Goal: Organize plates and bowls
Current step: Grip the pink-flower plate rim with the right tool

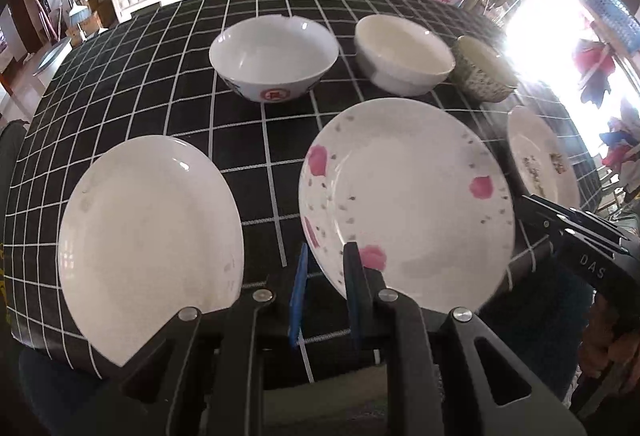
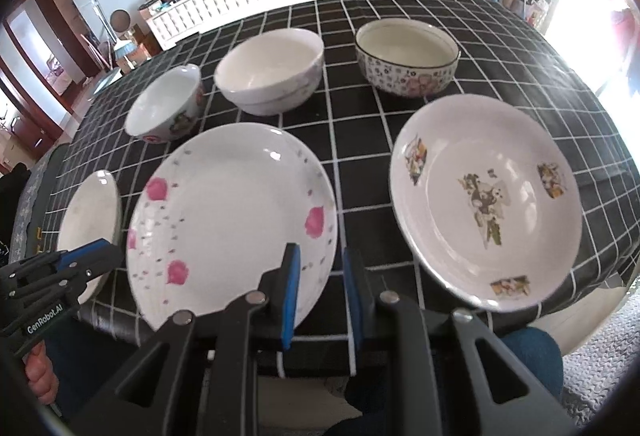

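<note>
1. Left tool [image 1: 326, 256]: jaws nearly closed, only a narrow gap between the blue pads, nothing held. It hangs over the near edge of the bench [image 1: 256, 139], which carries a black cloth with a white grid.
2. Right tool [image 2: 320, 260]: jaws slightly apart, a small gap, nothing gripped. It also sits at the near bench edge.
3. Pink-flowered plate [image 1: 408, 203] lies just ahead of the left tool and a little right of it; the left tool's right pad overlaps the plate's near rim in view, contact uncertain. From the right tool, the same plate is ahead-left.
4. Plain white plate [image 1: 148, 236] lies ahead-left of the left tool, apart from the flowered plate.
5. Plate with brown motifs [image 2: 484, 203] lies ahead-right of the right tool.
6. Farther ahead, in a row: bowl with red mark [image 1: 276, 55], plain white bowl [image 1: 404, 53], patterned bowl [image 2: 408, 55]. All upright and empty, none touching.
</note>
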Available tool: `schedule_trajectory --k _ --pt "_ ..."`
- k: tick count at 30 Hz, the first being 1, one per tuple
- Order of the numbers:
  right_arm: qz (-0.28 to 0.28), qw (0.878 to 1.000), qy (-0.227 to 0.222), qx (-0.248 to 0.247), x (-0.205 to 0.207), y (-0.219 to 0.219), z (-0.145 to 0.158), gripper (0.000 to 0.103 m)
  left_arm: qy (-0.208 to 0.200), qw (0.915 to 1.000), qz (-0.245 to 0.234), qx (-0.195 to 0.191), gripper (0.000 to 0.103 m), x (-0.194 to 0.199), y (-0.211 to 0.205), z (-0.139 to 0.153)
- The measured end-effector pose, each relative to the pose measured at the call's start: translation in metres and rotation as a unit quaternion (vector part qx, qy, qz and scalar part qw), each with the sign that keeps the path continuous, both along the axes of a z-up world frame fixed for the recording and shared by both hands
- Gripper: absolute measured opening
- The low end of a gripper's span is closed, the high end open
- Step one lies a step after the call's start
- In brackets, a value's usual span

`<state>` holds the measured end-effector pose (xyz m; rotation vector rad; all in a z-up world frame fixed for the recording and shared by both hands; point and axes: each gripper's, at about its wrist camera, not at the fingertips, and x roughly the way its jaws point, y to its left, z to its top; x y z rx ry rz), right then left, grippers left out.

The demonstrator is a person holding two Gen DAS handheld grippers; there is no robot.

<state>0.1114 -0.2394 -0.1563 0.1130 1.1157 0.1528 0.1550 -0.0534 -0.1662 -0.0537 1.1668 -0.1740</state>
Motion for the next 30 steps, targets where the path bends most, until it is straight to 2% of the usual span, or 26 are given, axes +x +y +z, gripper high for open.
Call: schedule_trajectory --k 7,16,20,28,30 --pt "-0.003 1.0 0.017 -0.003 0.016 -0.005 -0.015 0.026 0.016 0.9998 -0.003 0.01 0.016 0.021 -0.003 -0.015" --pt "0.01 1.0 0.023 0.001 0.025 -0.003 -0.026 0.026 0.028 0.9996 0.0 0.005 0.013 0.035 -0.003 -0.028" --pt "0.013 1.0 0.025 0.0 0.025 -0.001 -0.029 0.026 0.033 0.9993 0.009 -0.015 0.011 0.037 0.003 -0.031" --pt "0.012 1.0 0.024 -0.001 0.027 0.004 -0.03 0.025 0.022 0.9996 0.016 -0.005 0.011 0.035 0.0 -0.032" --pt "0.015 1.0 0.022 0.002 0.027 0.006 -0.031 0.022 0.02 0.9997 0.013 0.003 0.011 0.034 -0.003 -0.032"
